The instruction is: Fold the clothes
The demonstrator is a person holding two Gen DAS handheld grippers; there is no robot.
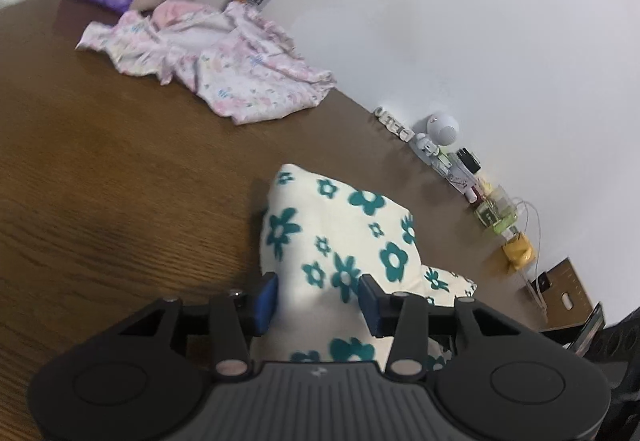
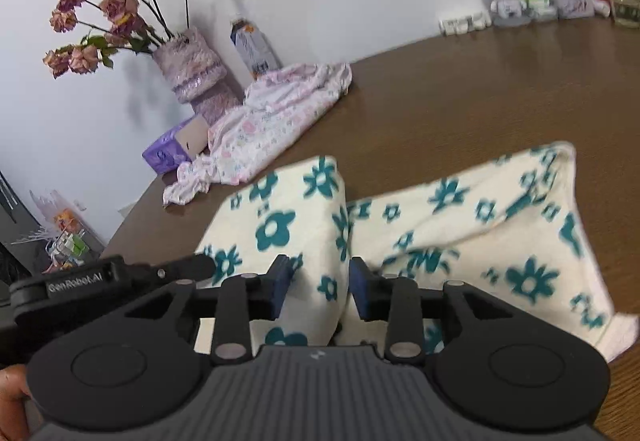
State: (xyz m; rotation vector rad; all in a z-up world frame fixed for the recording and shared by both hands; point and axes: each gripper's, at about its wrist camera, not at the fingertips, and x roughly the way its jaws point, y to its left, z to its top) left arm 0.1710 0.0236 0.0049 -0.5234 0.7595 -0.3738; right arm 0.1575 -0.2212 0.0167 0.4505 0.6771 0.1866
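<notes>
We find both the left tongs [image 1: 318, 299] and right tongs [image 2: 318, 287] clenched on the flowered cloth [image 2: 472, 225], raised off the table [image 2: 460, 89]. A pink garment [image 2: 276, 117] lies at ten o'clock.

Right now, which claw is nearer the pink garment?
Left, probably. Both grip the floral cloth. In the right wrist view the left claw sits on the pink garment's side; the right claw holds the cloth farther from it.
</notes>
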